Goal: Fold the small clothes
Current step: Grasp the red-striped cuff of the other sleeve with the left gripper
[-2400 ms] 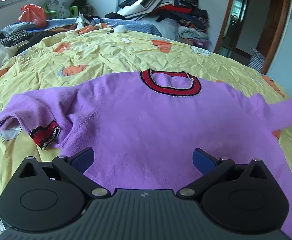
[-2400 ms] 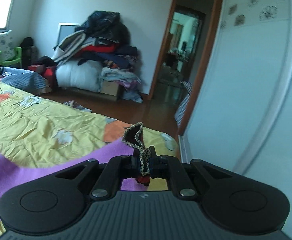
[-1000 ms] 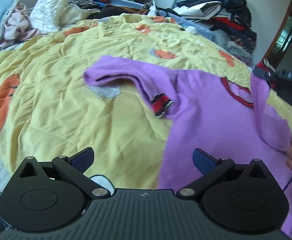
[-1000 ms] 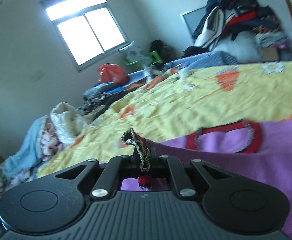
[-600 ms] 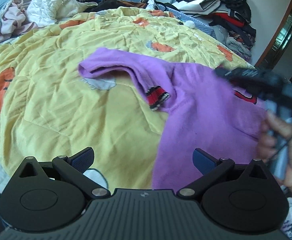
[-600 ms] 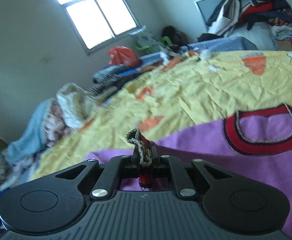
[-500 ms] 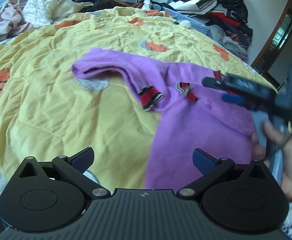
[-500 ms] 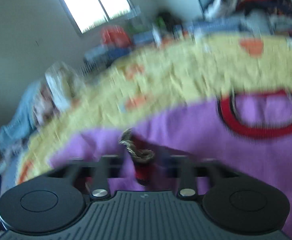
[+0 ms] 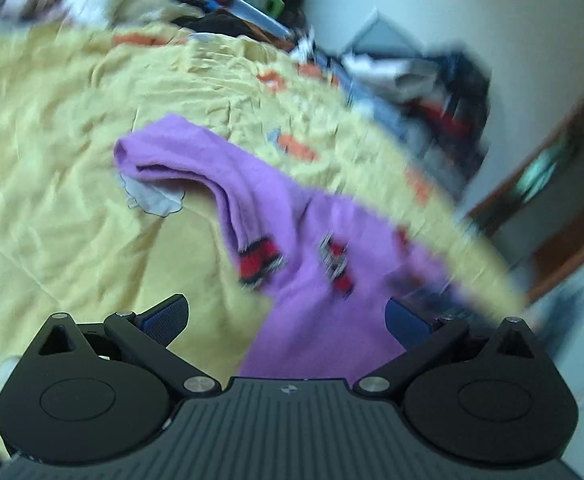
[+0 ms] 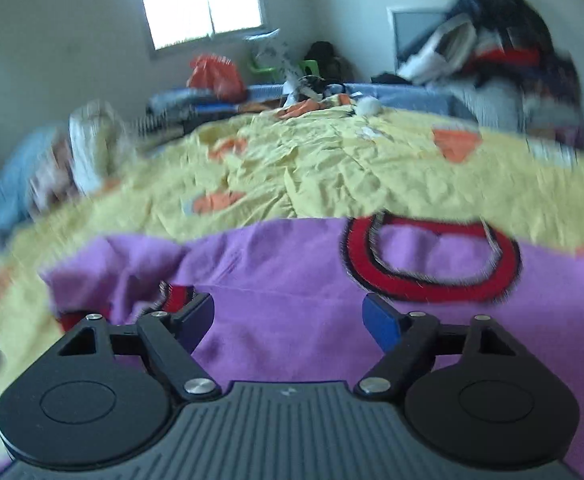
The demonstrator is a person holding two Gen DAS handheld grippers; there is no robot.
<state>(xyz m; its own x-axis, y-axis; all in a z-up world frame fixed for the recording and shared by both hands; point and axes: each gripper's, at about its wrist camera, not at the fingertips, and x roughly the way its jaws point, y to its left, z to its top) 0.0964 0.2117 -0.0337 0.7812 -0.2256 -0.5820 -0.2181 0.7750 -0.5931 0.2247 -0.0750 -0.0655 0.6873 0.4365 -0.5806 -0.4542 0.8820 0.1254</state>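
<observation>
Left wrist view, blurred: the left gripper (image 9: 286,314) has its jaws wide apart with nothing between them, above the near edge of the purple sweater (image 9: 315,320) spread on the yellow quilt (image 9: 72,200). The left sleeve (image 9: 212,176) is bent back on itself, its red cuff (image 9: 260,264) lying on the sweater's body. A second red cuff (image 9: 337,264) lies just to its right, also on the body. A heap of clothes (image 9: 431,80) sits far right by the wall.

Right wrist view: the right gripper (image 10: 288,316) has its jaws apart, closing a little, and nothing is clamped; only flat purple cloth shows between the blue pads (image 10: 379,320). The red collar (image 10: 431,260) lies far right of the jaws. A bit of red cuff (image 10: 178,296) peeks out just behind the left finger.

Judging by how things lie, the sleeve-folding step is in hand, with the right sleeve laid in across the chest. The next move likely calls for tidying the crumpled left sleeve, then pinching both near hem corners and carrying them toward the collar
</observation>
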